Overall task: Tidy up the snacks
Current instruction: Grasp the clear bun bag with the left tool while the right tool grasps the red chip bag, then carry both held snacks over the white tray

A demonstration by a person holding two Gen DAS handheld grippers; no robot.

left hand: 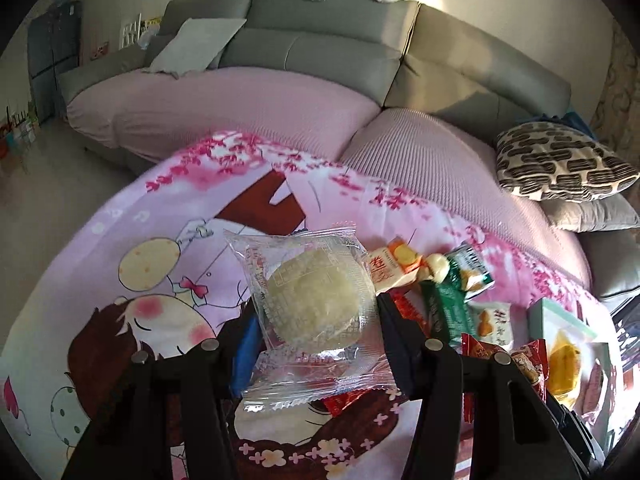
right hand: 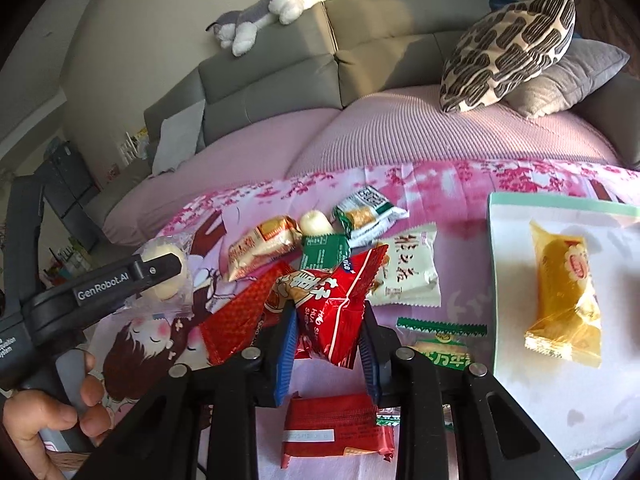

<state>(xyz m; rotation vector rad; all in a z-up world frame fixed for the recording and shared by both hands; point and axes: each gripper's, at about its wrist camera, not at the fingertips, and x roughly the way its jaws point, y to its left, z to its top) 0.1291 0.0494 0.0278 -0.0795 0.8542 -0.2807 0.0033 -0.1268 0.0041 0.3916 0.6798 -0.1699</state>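
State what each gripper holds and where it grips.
Left gripper clamps the clear-wrapped pastry across its sides. Right gripper pinches the red snack packet at its near end.

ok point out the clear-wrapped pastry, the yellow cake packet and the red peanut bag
clear-wrapped pastry (left hand: 320, 300): left wrist view, middle of the round cake
yellow cake packet (right hand: 564, 292): right wrist view, middle of wrapper
red peanut bag (right hand: 332, 304): right wrist view, bag's front

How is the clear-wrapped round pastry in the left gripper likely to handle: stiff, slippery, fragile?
The pastry looks soft and crumbly, so hard squeezing by the left gripper may crush it. Its glossy clear film probably slips. The loose wrapper ends look floppy.
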